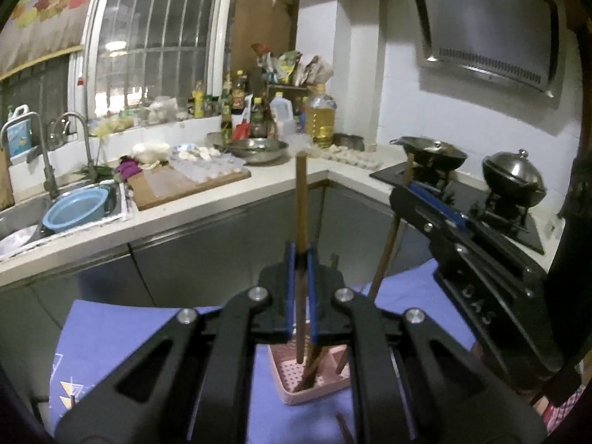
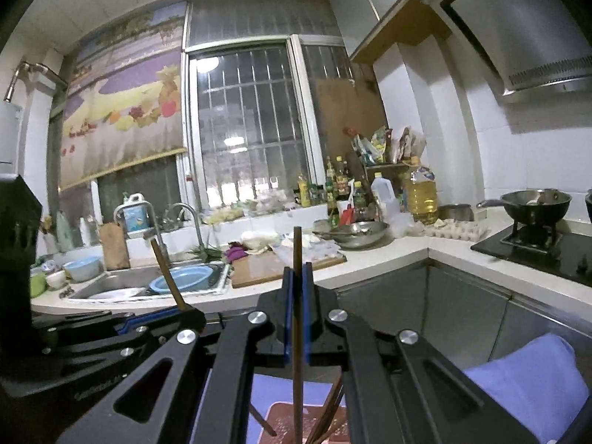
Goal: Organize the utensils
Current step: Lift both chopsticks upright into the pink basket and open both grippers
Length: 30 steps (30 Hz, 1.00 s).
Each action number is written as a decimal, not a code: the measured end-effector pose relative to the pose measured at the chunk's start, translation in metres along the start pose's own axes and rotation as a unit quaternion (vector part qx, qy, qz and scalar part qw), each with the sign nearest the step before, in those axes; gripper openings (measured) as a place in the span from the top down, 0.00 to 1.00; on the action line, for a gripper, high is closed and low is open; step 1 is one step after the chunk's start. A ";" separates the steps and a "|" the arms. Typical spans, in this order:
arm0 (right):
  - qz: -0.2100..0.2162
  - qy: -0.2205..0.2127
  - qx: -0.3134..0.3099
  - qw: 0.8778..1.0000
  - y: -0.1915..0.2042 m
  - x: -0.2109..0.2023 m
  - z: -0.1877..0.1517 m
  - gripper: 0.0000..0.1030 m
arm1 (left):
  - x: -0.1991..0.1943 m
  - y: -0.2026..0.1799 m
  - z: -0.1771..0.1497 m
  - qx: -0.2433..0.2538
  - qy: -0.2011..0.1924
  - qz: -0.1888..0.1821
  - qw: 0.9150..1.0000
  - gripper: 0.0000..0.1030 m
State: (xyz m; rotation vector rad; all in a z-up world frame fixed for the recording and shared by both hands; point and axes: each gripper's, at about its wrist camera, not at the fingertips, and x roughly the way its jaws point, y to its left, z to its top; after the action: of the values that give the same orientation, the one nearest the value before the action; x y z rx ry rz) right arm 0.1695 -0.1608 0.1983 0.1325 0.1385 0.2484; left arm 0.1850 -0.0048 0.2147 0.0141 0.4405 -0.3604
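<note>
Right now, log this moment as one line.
left hand-held gripper: shut on chopstick | right hand-held gripper: shut on chopstick | both over pink holder

matt wooden chopstick (image 1: 301, 199), perforated plastic tray (image 1: 296, 370)

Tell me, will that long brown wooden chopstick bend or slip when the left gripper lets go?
The long brown wooden chopstick looks straight and stiff, so it probably won't bend. The left gripper pinches it upright, tip inside the pink perforated plastic tray. Being thin, it would likely topple and lean like the others there.

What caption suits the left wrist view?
Left gripper lowers a chopstick into a pink holder on a blue cloth.
</note>
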 end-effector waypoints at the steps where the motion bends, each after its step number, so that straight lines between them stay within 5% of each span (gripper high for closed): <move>1: -0.003 0.002 0.000 1.000 -0.002 0.006 -0.004 0.95 | 0.007 0.001 -0.003 0.002 0.002 0.003 1.000 0.95; 12: -0.012 0.080 0.013 0.997 -0.027 0.045 -0.072 0.95 | 0.086 0.012 -0.065 -0.011 0.099 0.001 0.995 0.95; 17: 0.002 0.150 0.044 0.988 -0.032 0.058 -0.091 0.89 | 0.108 0.012 -0.087 -0.028 0.157 0.019 0.987 0.92; 19: 0.009 0.150 0.060 0.987 -0.033 0.051 -0.088 0.81 | 0.103 0.016 -0.087 -0.040 0.152 0.022 0.987 0.91; 21: 0.005 0.129 0.062 0.990 -0.031 0.038 -0.081 0.56 | 0.090 0.019 -0.083 -0.048 0.137 0.030 0.989 0.89; 23: 0.001 0.101 0.057 0.993 -0.026 0.021 -0.072 0.45 | 0.071 0.023 -0.077 -0.061 0.113 0.042 0.991 0.85; 30: 0.032 0.084 0.074 0.993 -0.021 -0.034 -0.058 0.31 | 0.003 0.025 -0.067 -0.083 0.037 0.068 0.994 0.67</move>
State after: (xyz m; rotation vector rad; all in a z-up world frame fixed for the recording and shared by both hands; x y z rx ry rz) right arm 0.1331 -0.1825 0.1421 0.2637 0.3201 0.3127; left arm 0.1686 0.0237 0.1509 -0.1034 0.5395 -0.1894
